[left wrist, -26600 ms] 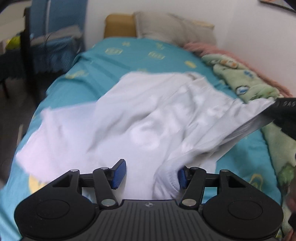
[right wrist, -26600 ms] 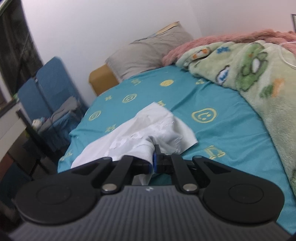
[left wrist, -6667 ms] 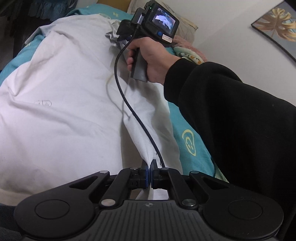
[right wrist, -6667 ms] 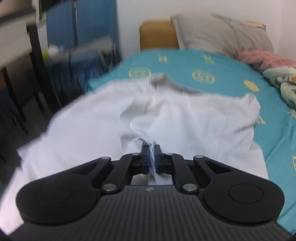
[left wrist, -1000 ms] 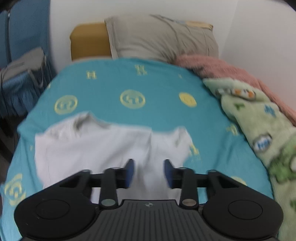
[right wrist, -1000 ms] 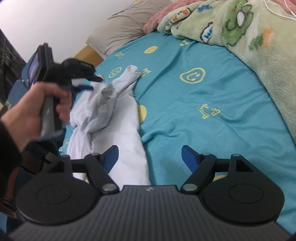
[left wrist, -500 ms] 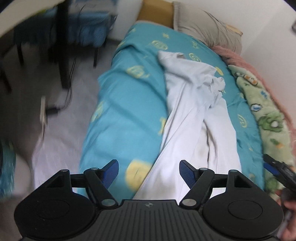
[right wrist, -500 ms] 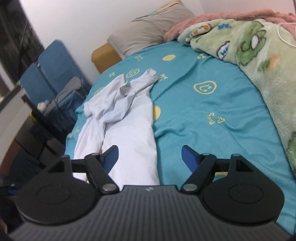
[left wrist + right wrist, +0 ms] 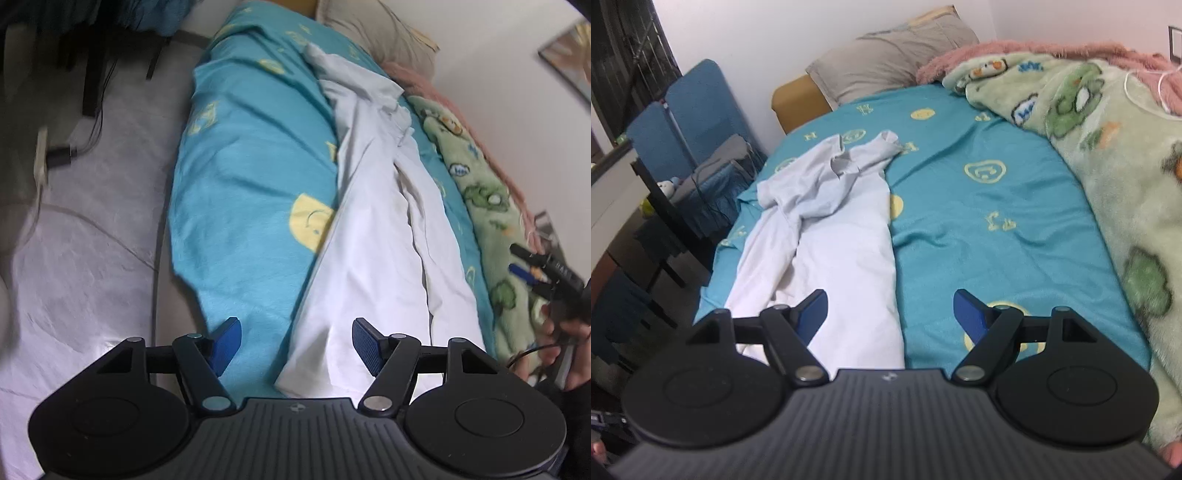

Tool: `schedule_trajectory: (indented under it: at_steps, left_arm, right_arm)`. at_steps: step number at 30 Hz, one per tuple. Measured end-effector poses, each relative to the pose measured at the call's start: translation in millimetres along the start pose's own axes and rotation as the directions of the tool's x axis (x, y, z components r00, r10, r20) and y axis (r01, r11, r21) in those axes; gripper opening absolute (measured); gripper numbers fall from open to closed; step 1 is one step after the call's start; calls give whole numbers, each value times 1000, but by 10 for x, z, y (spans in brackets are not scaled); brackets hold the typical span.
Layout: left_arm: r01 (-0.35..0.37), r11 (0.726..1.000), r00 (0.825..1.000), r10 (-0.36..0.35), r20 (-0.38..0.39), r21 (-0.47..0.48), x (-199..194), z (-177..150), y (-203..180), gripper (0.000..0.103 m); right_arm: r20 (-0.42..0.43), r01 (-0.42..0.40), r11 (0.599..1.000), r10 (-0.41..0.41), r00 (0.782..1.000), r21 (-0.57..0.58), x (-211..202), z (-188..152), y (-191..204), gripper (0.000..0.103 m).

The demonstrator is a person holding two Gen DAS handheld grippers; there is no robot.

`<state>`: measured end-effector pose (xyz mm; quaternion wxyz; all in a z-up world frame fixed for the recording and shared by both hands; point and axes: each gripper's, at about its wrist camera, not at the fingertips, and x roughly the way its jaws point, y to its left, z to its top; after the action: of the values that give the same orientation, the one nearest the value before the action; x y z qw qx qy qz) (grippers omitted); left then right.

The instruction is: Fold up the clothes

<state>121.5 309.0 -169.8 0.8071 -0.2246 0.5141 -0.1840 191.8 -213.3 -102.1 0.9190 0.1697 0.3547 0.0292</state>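
Teal-sheeted bed [image 9: 979, 229] filling both views, with green blanket [image 9: 1115, 155] along its far side and grey pillow [image 9: 894, 62] at the head. White garment [image 9: 834, 251] stretched lengthwise as a long narrow strip, doubled along its length, upper end bunched and crumpled near the pillow, lower end close to the bed's foot. Possible trouble: loose bunched top sliding or opening if lower hem pulled up carelessly; near edge lying close to the mattress side, so maybe slipping toward the floor [image 9: 92, 221]. Left gripper [image 9: 295, 339] spread wide, empty, hovering just above the lower hem. Right gripper [image 9: 890, 310] also spread wide, holding nothing, garment's right edge between its fingers but not touched.
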Motion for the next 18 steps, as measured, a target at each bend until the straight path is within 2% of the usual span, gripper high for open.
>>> schedule_trajectory:
  at_steps: [1, 4, 5, 6, 7, 8, 10, 14, 16, 18]
  left_arm:
    - [3, 1000, 1000, -3, -10, 15, 43, -11, -18, 67]
    - [-3, 995, 999, 8, -50, 104, 188, -14, -170, 53]
    - [-4, 991, 998, 13, -63, 133, 237, -15, -220, 42]
    - [-5, 987, 997, 17, -76, 162, 285, -16, -271, 24]
    - [-5, 982, 996, 23, -88, 191, 333, -17, -321, 16]
    - [-34, 972, 993, 59, -102, 231, 362, -7, -395, 9]
    - [-94, 938, 983, 141, -121, 333, 368, 21, -586, 5]
    - [-160, 860, 966, 237, -102, 484, 219, 60, -1034, 3]
    - [-190, 822, 961, 267, -67, 537, 117, 63, -1305, 3]
    - [-234, 796, 953, 300, -28, 557, 51, 64, -1589, 3]
  right_arm:
    - [-12, -3, 1000, 3, 1000, 10, 26, -14, -7, 77]
    - [-44, -5, 999, 7, 999, 33, 92, -55, -18, 77]
    - [-53, -4, 999, 6, 999, 39, 110, -68, -19, 77]
    - [-62, -4, 999, 7, 998, 44, 125, -80, -18, 77]
    - [-68, -6, 999, 10, 998, 49, 136, -87, -16, 77]
    - [-72, -7, 999, 11, 997, 52, 144, -93, -15, 77]
    - [-71, 0, 999, 3, 997, 44, 150, -96, -5, 77]
    - [-47, 63, 997, -65, 997, -41, 163, -95, 64, 77]
    - [-49, 72, 995, -75, 996, -63, 179, -96, 73, 77]
    - [-65, 53, 998, -56, 996, -45, 185, -90, 39, 77]
